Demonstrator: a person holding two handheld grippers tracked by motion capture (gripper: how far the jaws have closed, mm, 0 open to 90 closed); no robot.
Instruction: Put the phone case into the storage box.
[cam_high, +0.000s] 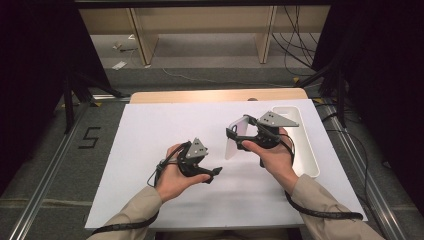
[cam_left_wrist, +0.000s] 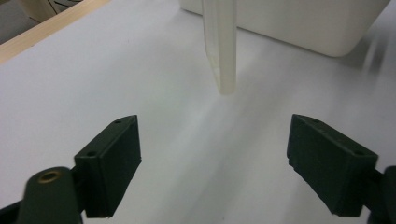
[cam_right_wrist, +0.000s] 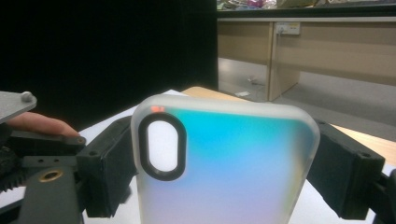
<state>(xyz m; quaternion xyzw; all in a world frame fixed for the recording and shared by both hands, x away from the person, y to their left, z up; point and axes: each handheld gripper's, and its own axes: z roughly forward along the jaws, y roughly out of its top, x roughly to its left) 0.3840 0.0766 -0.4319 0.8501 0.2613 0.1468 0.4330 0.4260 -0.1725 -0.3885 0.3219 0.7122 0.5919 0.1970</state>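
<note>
Under both hand-held grippers lay a white sheet (cam_high: 150, 150) that covered the desk (cam_high: 200, 96), and only a strip of pale wood showed at the far edge. Beyond that edge were a grey floor, wooden furniture legs and loose cables, and dark curtains closed both sides.

Around the left hand-held gripper (cam_high: 212, 172) the sheet was bare on all sides, with wide room toward the left border and the near border. Its jaws stood spread with nothing between them. In the left gripper view, the lower end of the phone case (cam_left_wrist: 223, 56) hung ahead of them, apart from both pads.

The right hand-held gripper (cam_high: 239, 135) pinched the translucent phone case (cam_high: 235, 140) by its two long sides and held it upright above the sheet. In the right gripper view, the case (cam_right_wrist: 224, 163) sat between both black pads, with its oval camera opening at the upper left.

Just to the right of the right hand-held gripper lay a long white tray (cam_high: 311, 150) along the right border of the sheet, which left little free space on that side. Between the two hand-held grippers the sheet was open.
</note>
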